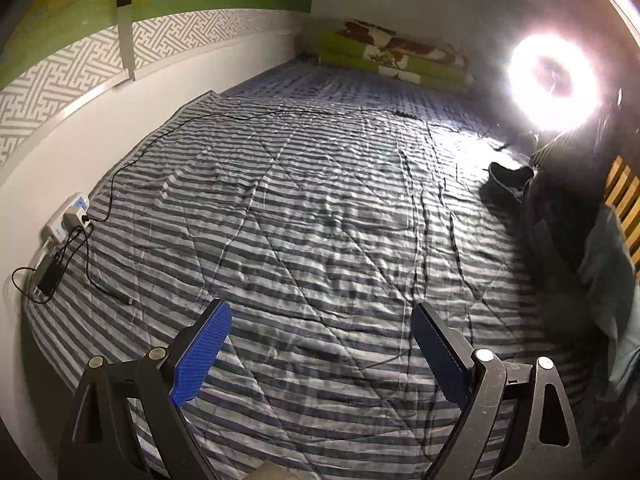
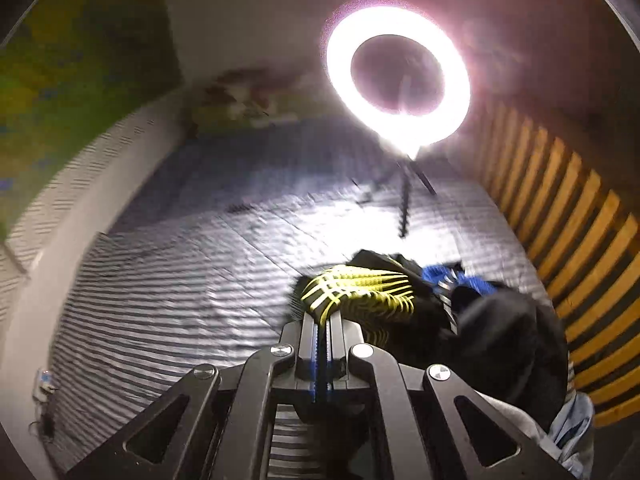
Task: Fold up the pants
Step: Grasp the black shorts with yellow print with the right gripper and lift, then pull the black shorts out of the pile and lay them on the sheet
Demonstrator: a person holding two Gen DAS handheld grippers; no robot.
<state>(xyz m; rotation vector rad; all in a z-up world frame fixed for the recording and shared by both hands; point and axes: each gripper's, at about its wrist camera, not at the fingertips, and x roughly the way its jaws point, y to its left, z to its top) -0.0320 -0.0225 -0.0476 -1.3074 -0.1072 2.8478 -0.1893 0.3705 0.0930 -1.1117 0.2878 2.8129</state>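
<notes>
The left tongs (image 1: 320, 356) stand released, their 2 blue pads (image 1: 202, 354) spread wide with nothing between them, above the striped quilt (image 1: 304, 208) that covers the bed. Ahead of them and to the left, 1 black cable (image 1: 160, 140) runs across the quilt to 1 wall socket (image 1: 70, 216). Far ahead lies 1 folded green and brown blanket (image 1: 396, 58).

The right tongs (image 2: 322, 320) are clenched on the pants (image 2: 360, 292), a dark garment with yellow stripes, gripped at a bunched edge right at the tips. The rest of it trails to the right of the tongs into a heap of dark and blue clothes (image 2: 480, 312); how many pieces are there cannot be told. Ahead of the tongs, 1 ring light (image 2: 398, 76) glares on its tripod. 1 slatted wooden panel (image 2: 568, 216) rises to the right.
</notes>
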